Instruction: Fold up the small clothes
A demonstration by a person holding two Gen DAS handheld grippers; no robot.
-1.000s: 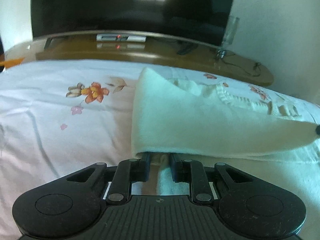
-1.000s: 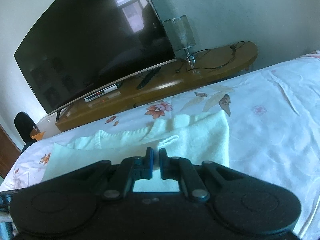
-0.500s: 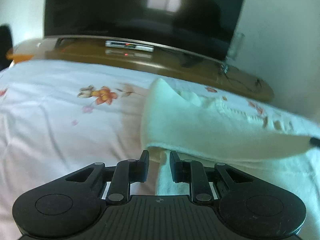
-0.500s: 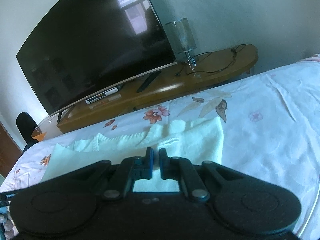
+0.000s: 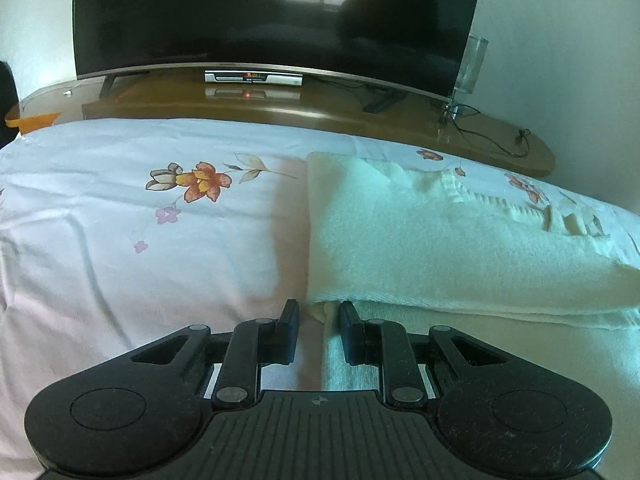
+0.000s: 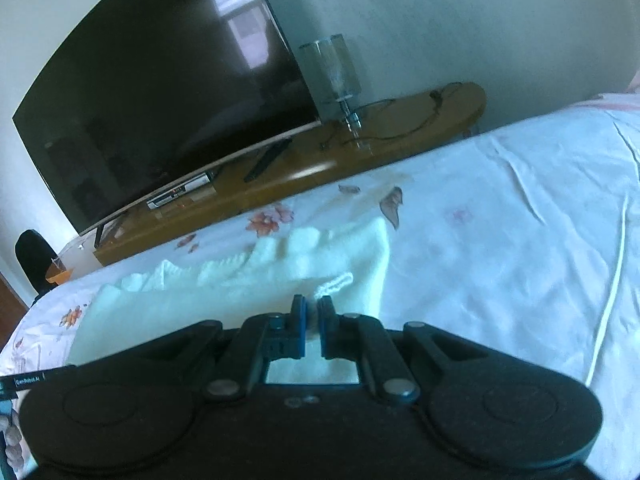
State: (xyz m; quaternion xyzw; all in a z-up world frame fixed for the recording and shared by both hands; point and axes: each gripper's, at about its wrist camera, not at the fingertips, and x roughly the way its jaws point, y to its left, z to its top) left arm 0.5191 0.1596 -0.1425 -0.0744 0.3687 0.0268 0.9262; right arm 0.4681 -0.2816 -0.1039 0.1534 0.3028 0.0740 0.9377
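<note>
The white knit (image 5: 440,248) lies folded on the bed (image 5: 120,240), right of the frame's middle. The left claw (image 5: 315,316) is wide apart, holding nothing, probably just let go. The right claw (image 6: 312,312) is narrow; whether it pinches cloth is hard to tell.

The left gripper (image 5: 319,309) is matte black plastic, with a ribbed centre panel, two round side discs, silver pivot screws and a small crosshair mark. The right gripper (image 6: 312,305) is black too, with blue finger pads (image 6: 303,314).
</note>
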